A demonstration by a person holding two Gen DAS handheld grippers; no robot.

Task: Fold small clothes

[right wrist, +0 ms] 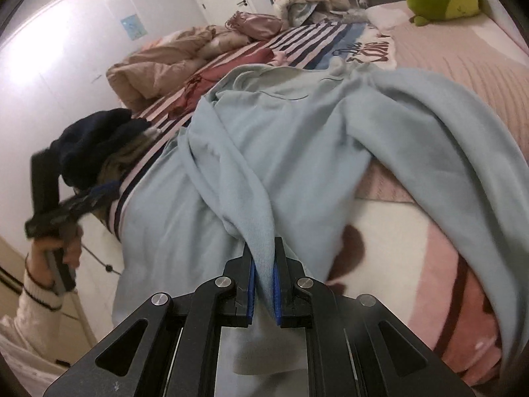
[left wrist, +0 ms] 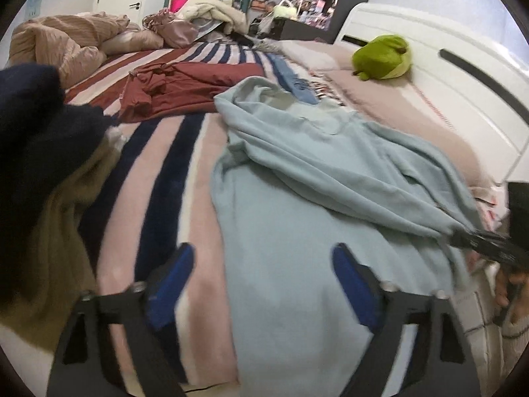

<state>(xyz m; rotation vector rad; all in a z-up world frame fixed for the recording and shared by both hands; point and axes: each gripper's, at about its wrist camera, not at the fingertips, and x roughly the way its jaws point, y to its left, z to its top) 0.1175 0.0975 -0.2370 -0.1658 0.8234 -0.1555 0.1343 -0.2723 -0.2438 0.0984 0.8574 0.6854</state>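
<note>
A light blue sweatshirt (left wrist: 297, 198) lies spread on the striped blanket (left wrist: 158, 172) of a bed. My left gripper (left wrist: 261, 261) is open and empty, hovering over the sweatshirt's near left edge. My right gripper (right wrist: 263, 274) is shut on a fold of the light blue sweatshirt (right wrist: 264, 152) and pulls it taut. In the left wrist view the right gripper (left wrist: 463, 240) shows at the right edge, pinching the fabric. In the right wrist view the left gripper (right wrist: 79, 201) shows at the left, held in a hand.
A dark navy and olive clothes pile (left wrist: 43, 152) lies at the left. A maroon garment (left wrist: 185, 89) lies farther back. A green plush toy (left wrist: 383, 56) sits by the white headboard (left wrist: 446, 76). Crumpled beige bedding (left wrist: 62, 43) is at the far left.
</note>
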